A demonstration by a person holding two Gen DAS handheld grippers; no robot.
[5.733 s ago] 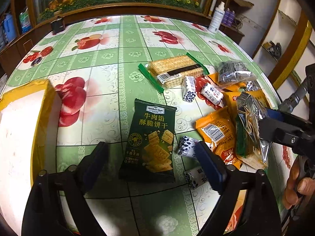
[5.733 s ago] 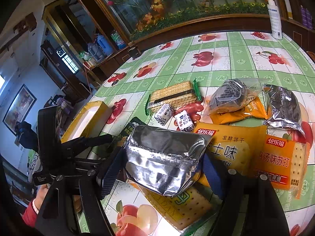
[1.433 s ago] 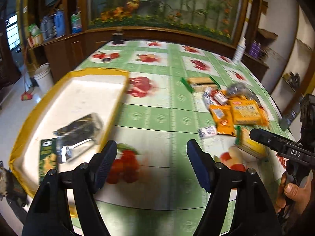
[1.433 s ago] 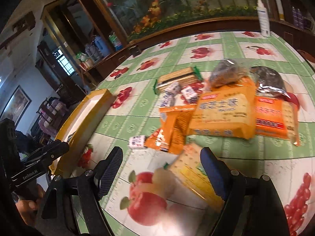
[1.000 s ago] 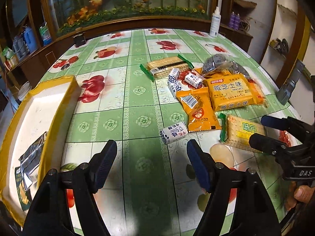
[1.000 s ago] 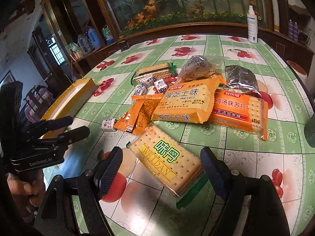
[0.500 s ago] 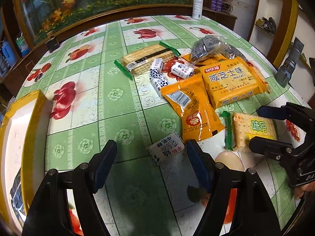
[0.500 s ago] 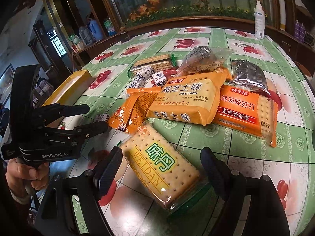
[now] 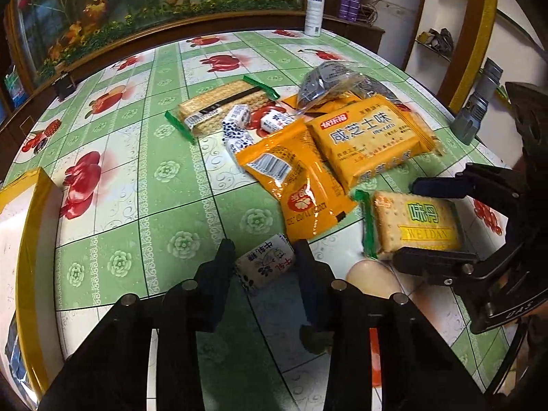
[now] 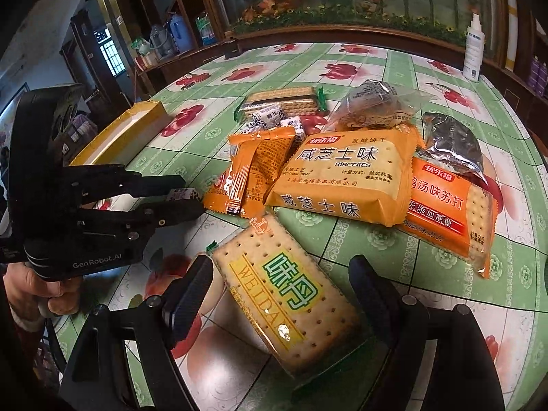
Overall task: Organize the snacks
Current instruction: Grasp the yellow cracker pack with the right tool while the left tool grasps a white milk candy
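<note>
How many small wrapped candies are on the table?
4. One candy sits between the left gripper fingers; three other candies cluster beside the green-edged cracker pack. More may hide under the orange packets.

The left hand-held gripper [image 9: 265, 267] closes around a small white candy packet [image 9: 265, 264] on the bench [image 9: 164, 185]; the right hand-held gripper [image 9: 407, 221] straddles the Weidan cracker pack [image 9: 416, 224].

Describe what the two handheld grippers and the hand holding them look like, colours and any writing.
Both are matte black with silver bolts. The left gripper carries white "GenRobot.AI" lettering; its fingers show flat dark pads. The right gripper shows white letters "DAS". The bare left hand has a red cuff below it. No cables visible.
</note>
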